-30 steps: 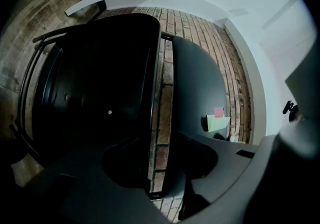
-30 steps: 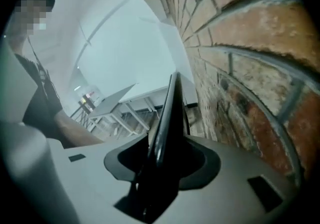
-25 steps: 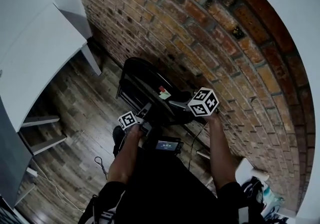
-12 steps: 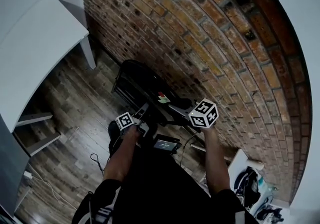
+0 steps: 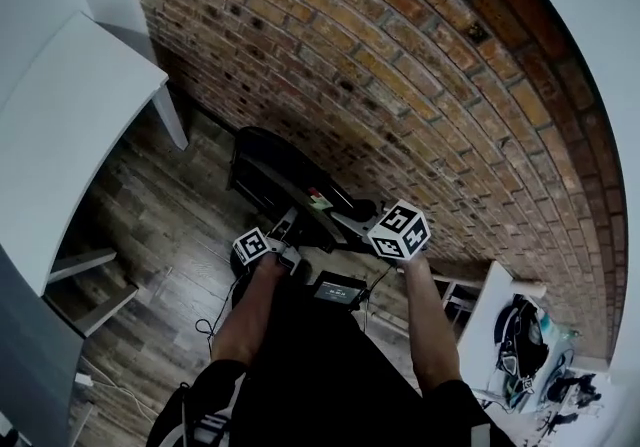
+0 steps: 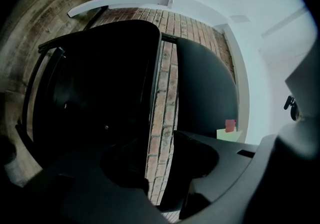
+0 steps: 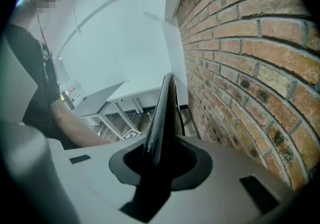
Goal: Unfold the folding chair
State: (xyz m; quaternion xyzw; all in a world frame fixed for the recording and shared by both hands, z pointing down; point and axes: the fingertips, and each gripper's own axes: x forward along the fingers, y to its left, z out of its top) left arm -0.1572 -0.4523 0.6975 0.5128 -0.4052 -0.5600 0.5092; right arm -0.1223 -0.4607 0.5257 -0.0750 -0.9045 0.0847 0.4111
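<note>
Dimly, left gripper point(image 6: 160, 162) jaws apart, widening; right gripper point(image 7: 158, 167) jaws closing, clamped on chair point(image 5: 266, 165).

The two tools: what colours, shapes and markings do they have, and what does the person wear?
The left tool is black and the right tool is light grey; both have broad moulded bodies. Each carries a white cube with black square markers: left cube, right cube. The person wears black clothes that leave the forearms bare.
</note>
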